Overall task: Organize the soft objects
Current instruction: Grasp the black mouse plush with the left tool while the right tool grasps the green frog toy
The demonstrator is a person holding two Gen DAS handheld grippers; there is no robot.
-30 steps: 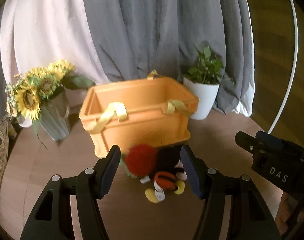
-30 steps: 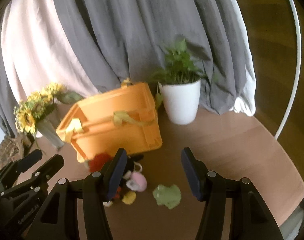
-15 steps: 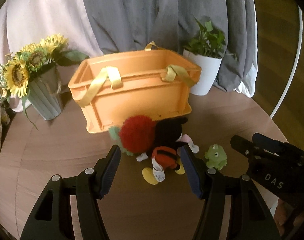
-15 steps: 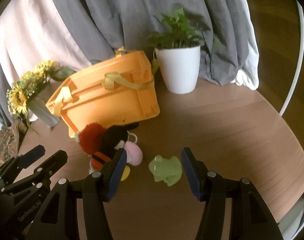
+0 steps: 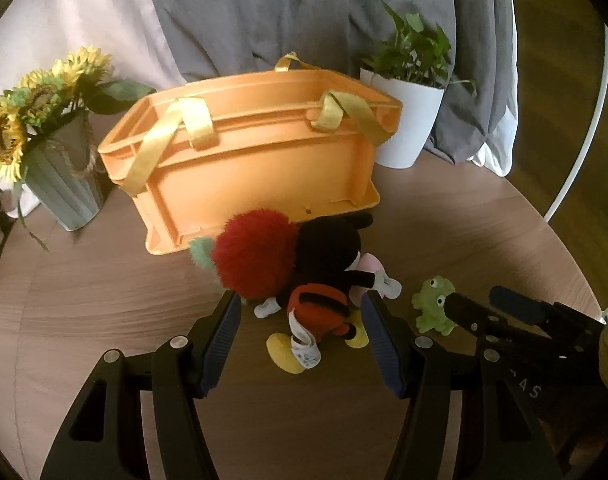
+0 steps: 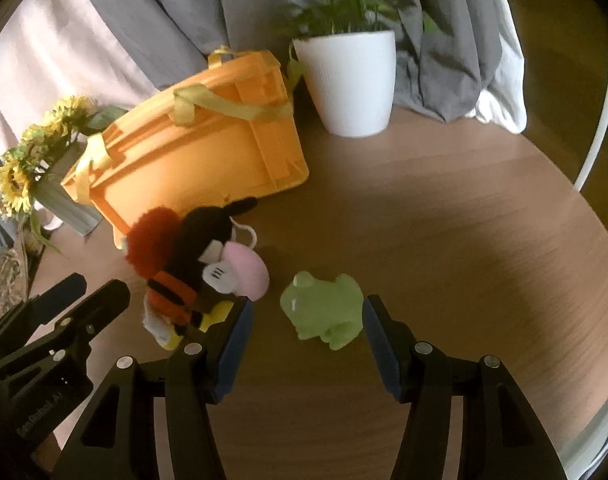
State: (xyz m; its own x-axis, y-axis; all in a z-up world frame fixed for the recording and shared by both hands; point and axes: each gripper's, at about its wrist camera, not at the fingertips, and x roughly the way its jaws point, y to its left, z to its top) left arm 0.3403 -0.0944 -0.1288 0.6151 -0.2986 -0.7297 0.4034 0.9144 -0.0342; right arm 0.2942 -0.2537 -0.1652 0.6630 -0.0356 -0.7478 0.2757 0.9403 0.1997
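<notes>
Before the orange crate (image 5: 259, 168) on the bench (image 6: 444, 208), the left gripper (image 5: 299, 332), jaws open, flanks the mouse plush (image 5: 324, 280) lying against a red pom-pom toy (image 5: 255, 256), while the right gripper (image 6: 306, 340), jaws open, brackets the green frog (image 6: 328, 312); a potted plant (image 5: 408, 120) and sunflower vase (image 5: 59, 184) flank the crate.

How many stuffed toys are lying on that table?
4, maybe more hidden: a red fluffy ball against the orange bin, the mouse doll beside it, a pink toy behind, the green frog apart.
</notes>
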